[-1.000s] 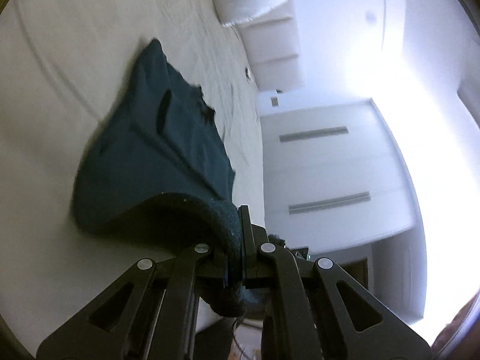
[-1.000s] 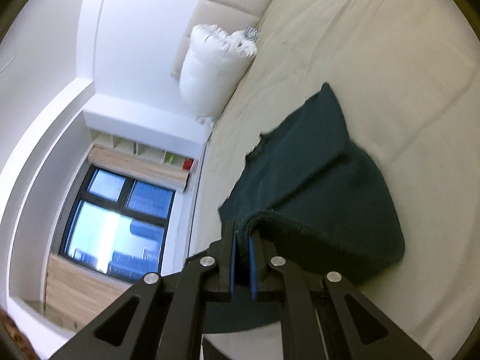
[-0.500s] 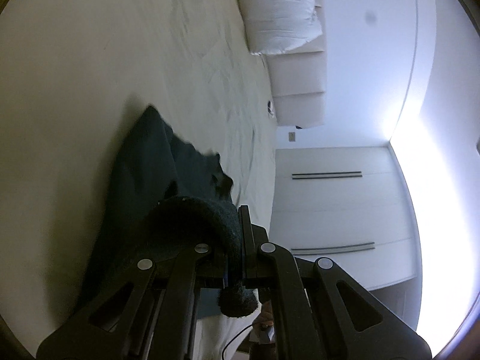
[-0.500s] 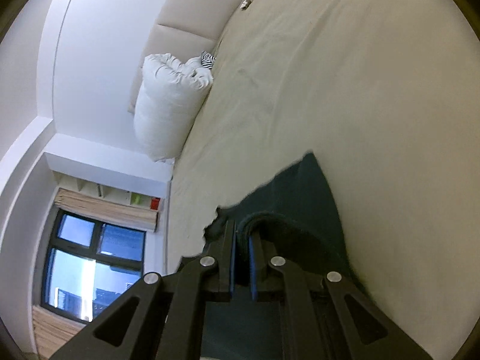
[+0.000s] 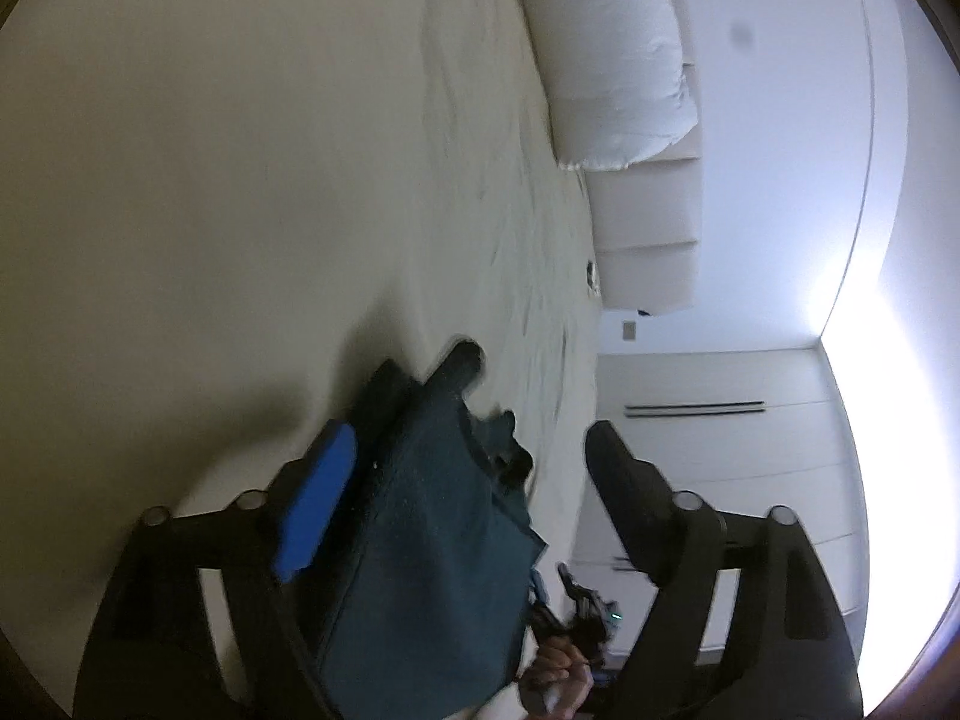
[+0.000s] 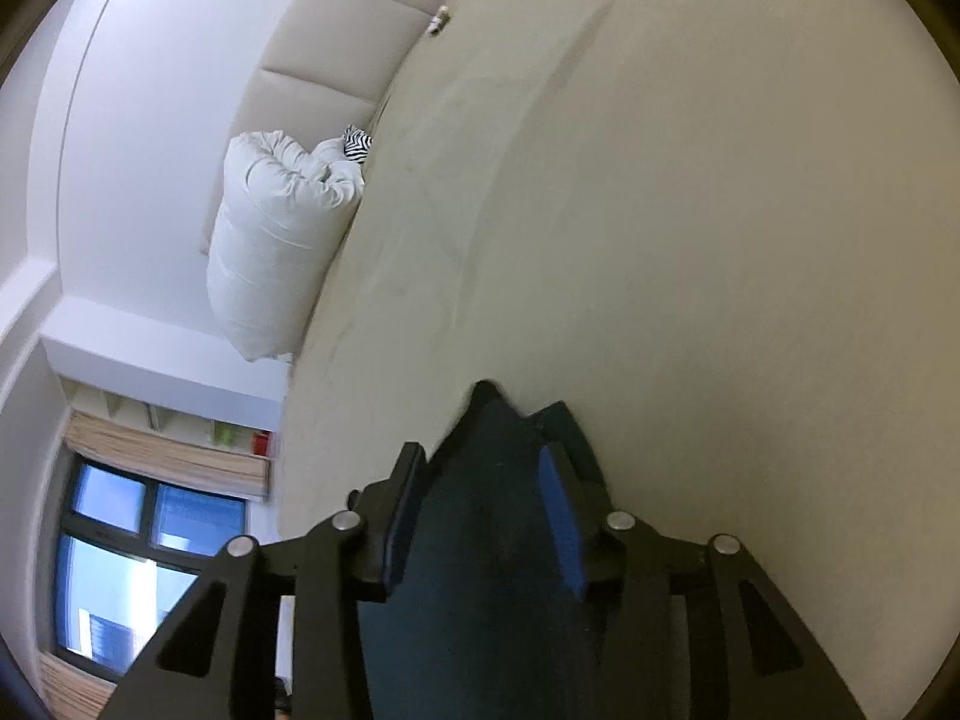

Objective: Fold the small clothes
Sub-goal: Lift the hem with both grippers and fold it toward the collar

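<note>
A dark teal garment [image 5: 432,540] lies folded on the cream bed sheet [image 5: 210,180]. My left gripper [image 5: 474,450] is open, with the cloth lying between its spread fingers and nothing gripped. In the right wrist view the same garment [image 6: 480,540] fills the gap between the blue pads [image 6: 555,516] of my right gripper [image 6: 480,480], which is open too and sits low over the cloth.
A white rolled duvet [image 5: 618,54] lies at the head of the bed, also in the right wrist view [image 6: 276,240], against a padded headboard [image 6: 336,42]. White wardrobe doors [image 5: 720,450] stand past the bed. A window [image 6: 138,570] is on the other side.
Both grippers were shut on the garment's edge and carried it forward across the bed. Now both have opened and let the cloth go, and it lies folded over itself.
</note>
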`<state>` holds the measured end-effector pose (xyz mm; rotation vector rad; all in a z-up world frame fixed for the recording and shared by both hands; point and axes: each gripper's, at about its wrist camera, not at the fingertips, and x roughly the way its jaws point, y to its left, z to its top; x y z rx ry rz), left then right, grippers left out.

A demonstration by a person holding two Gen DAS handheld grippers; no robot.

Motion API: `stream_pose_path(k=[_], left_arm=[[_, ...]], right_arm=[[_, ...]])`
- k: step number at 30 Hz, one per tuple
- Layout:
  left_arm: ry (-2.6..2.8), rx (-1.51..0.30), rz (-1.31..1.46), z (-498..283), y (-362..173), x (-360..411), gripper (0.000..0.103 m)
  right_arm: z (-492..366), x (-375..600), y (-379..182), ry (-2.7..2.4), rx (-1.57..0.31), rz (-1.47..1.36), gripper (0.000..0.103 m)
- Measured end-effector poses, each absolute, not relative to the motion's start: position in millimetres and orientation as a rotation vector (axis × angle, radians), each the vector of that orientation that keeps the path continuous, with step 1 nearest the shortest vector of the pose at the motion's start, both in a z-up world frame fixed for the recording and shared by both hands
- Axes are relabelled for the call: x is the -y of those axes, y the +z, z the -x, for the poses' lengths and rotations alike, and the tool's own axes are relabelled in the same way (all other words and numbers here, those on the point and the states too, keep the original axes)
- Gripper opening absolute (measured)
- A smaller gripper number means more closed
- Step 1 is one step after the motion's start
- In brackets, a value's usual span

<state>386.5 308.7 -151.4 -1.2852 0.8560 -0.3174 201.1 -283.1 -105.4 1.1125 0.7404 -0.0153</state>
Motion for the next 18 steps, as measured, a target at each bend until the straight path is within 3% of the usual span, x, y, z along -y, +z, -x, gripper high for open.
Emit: stream_pose_path(k=[8, 18], left_arm=[[-0.347, -0.874, 0.969, -345.2, -119.3, -278.1, 0.081], [-0.272, -0.955, 0.674, -270.4, -139.3, -228.6, 0.081]], right_arm=[[-163.1, 252.2, -67.3, -0.077, -0.803, -0.786, 0.054], [-116.1, 215.5, -73.2, -0.037, -0.919, -0.552, 0.057]])
